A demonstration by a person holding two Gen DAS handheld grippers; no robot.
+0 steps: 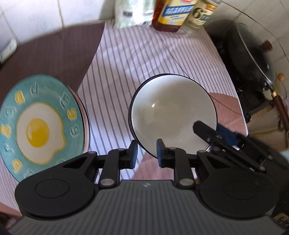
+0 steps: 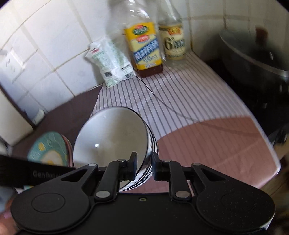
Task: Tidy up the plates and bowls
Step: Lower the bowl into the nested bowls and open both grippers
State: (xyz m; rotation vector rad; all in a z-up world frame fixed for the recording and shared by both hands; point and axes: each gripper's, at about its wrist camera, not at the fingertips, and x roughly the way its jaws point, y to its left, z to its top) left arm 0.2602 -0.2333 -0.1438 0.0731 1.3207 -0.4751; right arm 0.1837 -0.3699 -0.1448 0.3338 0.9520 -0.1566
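A white bowl (image 1: 171, 112) with a black rim sits on top of a stack of like bowls on the striped cloth (image 1: 126, 63). My left gripper (image 1: 147, 154) straddles its near rim, jaws slightly apart and not pressing. My right gripper (image 1: 207, 126) straddles the rim at the right, one finger inside. In the right wrist view, the bowl (image 2: 112, 135) shows striped outer walls, and the right gripper (image 2: 144, 166) has the rim between loosely parted jaws. A teal plate with a fried-egg picture (image 1: 38, 130) (image 2: 48, 151) tops a plate stack to the left of the bowls.
Against the tiled wall stand a yellow-labelled bottle (image 1: 173, 16), a pale-labelled bottle (image 1: 200, 14) and a white bag (image 1: 133, 12). A black wok with a glass lid (image 1: 252, 59) sits at the right. A brown mat (image 1: 54, 54) lies at the left.
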